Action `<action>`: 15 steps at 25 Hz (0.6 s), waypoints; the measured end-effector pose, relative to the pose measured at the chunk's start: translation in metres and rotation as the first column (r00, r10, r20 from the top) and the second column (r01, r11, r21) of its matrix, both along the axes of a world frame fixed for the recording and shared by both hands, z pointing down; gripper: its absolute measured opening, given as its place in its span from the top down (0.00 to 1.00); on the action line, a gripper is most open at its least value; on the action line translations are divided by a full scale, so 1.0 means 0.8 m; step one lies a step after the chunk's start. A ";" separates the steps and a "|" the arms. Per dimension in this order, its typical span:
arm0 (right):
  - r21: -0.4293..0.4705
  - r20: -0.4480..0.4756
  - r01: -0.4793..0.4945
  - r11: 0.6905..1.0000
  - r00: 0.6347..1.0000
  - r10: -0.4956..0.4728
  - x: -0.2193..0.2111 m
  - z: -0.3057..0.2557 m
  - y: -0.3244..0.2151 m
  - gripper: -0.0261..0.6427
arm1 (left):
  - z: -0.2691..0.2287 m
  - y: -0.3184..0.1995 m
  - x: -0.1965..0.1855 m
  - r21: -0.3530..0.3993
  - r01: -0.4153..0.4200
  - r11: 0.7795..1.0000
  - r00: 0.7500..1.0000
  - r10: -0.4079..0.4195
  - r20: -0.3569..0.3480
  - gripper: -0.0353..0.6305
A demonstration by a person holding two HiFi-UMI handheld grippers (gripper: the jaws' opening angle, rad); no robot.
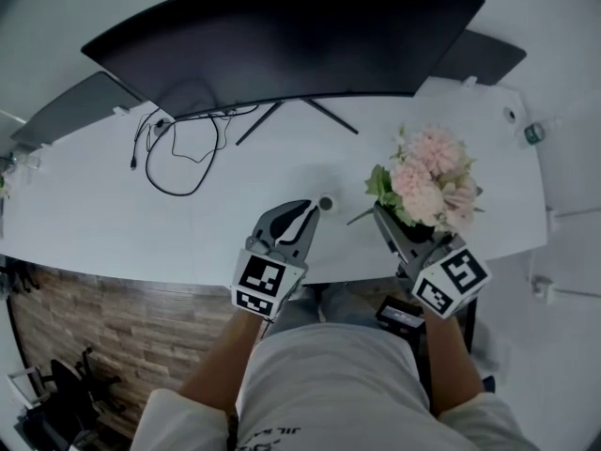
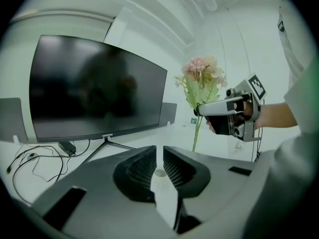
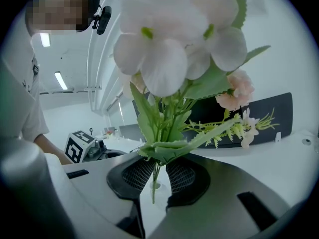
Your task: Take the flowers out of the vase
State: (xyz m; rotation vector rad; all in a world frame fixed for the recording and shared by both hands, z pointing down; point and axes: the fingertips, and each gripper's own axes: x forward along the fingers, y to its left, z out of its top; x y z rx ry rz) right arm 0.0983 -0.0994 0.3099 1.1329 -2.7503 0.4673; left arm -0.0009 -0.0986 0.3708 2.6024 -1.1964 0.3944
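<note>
A bunch of pink flowers (image 1: 427, 177) with green leaves is held by its stems in my right gripper (image 1: 394, 222), which is shut on them above the white desk (image 1: 94, 214). In the right gripper view the stems (image 3: 155, 176) pass between the pads and the cut end hangs free. The small white vase (image 1: 326, 202) stands on the desk, its round mouth (image 2: 159, 173) showing through the slit of my left gripper (image 2: 159, 156). The left gripper (image 1: 313, 212) hovers just left of the vase, its jaws nearly closed on nothing. From the left gripper view, the flowers (image 2: 202, 76) and right gripper (image 2: 200, 109) are up to the right.
A wide dark monitor (image 1: 282, 36) on a thin-legged stand fills the back of the desk. A looped black cable (image 1: 183, 153) lies at its left. Dark panels stand at the far left (image 1: 66, 106) and far right (image 1: 479, 54). The desk's front edge runs just under both grippers.
</note>
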 end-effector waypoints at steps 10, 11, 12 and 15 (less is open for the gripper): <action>0.015 -0.009 0.011 1.000 1.000 -0.011 0.001 -0.017 0.015 0.82 | -0.031 0.013 -0.010 -0.005 0.039 0.999 0.999 -0.039 -0.001 0.94; 0.015 -0.011 0.012 1.000 1.000 -0.012 0.001 -0.018 0.016 0.82 | -0.033 0.014 -0.012 -0.008 0.045 0.999 0.999 -0.045 0.004 0.94; 0.015 -0.014 0.015 1.000 1.000 -0.015 0.001 -0.018 0.018 0.82 | -0.035 0.016 -0.013 -0.011 0.048 0.999 0.999 -0.048 0.008 0.94; 0.018 -0.023 0.021 1.000 1.000 -0.021 0.001 -0.019 0.023 0.82 | -0.039 0.025 -0.010 -0.010 0.041 0.999 0.999 -0.041 0.020 0.94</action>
